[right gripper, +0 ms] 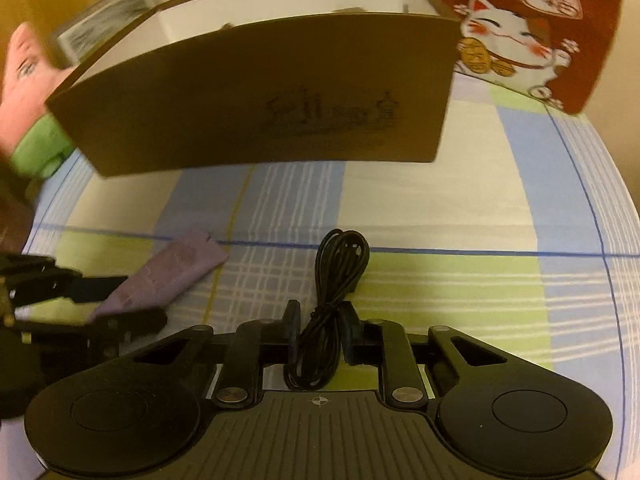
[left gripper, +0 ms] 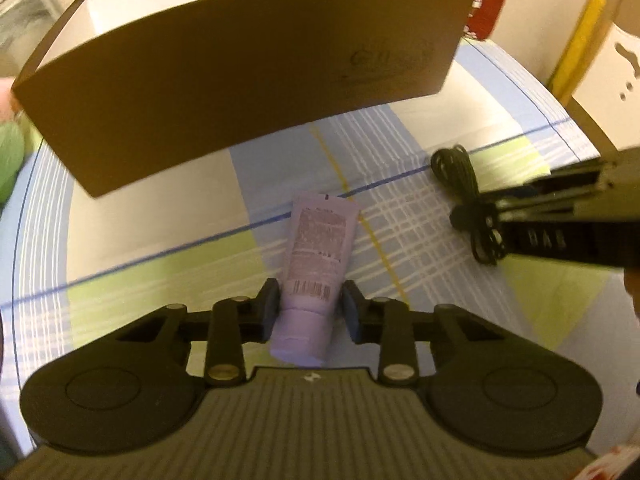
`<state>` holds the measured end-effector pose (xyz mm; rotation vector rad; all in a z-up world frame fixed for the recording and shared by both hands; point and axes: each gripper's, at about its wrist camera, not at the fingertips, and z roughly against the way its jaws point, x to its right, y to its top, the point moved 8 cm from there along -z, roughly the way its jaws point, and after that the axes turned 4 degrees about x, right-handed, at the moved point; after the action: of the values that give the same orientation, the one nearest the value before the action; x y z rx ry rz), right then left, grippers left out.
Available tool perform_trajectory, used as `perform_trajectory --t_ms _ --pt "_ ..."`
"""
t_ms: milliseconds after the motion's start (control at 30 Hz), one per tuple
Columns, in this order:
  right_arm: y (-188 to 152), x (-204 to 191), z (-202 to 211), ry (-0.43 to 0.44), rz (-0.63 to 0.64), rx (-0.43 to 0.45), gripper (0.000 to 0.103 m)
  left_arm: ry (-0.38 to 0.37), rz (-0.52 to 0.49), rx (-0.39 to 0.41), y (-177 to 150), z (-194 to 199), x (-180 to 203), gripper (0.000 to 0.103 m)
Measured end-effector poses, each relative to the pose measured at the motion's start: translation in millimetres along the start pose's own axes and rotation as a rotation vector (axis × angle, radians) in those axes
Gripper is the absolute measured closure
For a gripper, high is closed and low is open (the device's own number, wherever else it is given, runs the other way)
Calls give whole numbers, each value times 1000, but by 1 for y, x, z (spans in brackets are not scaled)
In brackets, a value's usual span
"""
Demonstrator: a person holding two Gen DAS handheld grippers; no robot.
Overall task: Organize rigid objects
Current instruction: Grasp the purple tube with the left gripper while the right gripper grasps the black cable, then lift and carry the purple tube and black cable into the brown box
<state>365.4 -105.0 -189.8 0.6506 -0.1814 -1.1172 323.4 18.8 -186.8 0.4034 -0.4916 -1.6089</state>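
Note:
My left gripper (left gripper: 309, 307) is shut on a lilac tube (left gripper: 314, 256), cap end toward the camera, lying on the checked cloth. My right gripper (right gripper: 320, 328) is shut on a coiled black cable (right gripper: 340, 268), which runs between the fingers. In the left wrist view the cable (left gripper: 460, 172) and the right gripper (left gripper: 472, 216) show at the right. In the right wrist view the tube (right gripper: 172, 276) and the left gripper (right gripper: 120, 304) show at the left. A brown cardboard box (left gripper: 240, 92), open at the top with white inner walls, stands just behind both; it also fills the right wrist view (right gripper: 260, 96).
A red lucky-cat cushion (right gripper: 532, 28) sits at the back right. A pink and green soft toy (right gripper: 28, 100) lies left of the box. A framed picture (right gripper: 104, 20) leans at the back left. A white board with cut-outs (left gripper: 616, 64) stands at the right.

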Motion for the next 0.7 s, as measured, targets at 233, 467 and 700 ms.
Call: perform_trajectory --t_ms 233,467,700 --pt "-28 -13 14 89 164 -41 87 32 54 -22 -12 10 6 77" --pt "-65 -31 33 170 326 -50 86 44 107 -54 -45 36 12 77" --pt "-81 -34 44 197 349 -61 86 35 187 -101 -80 63 18 77"
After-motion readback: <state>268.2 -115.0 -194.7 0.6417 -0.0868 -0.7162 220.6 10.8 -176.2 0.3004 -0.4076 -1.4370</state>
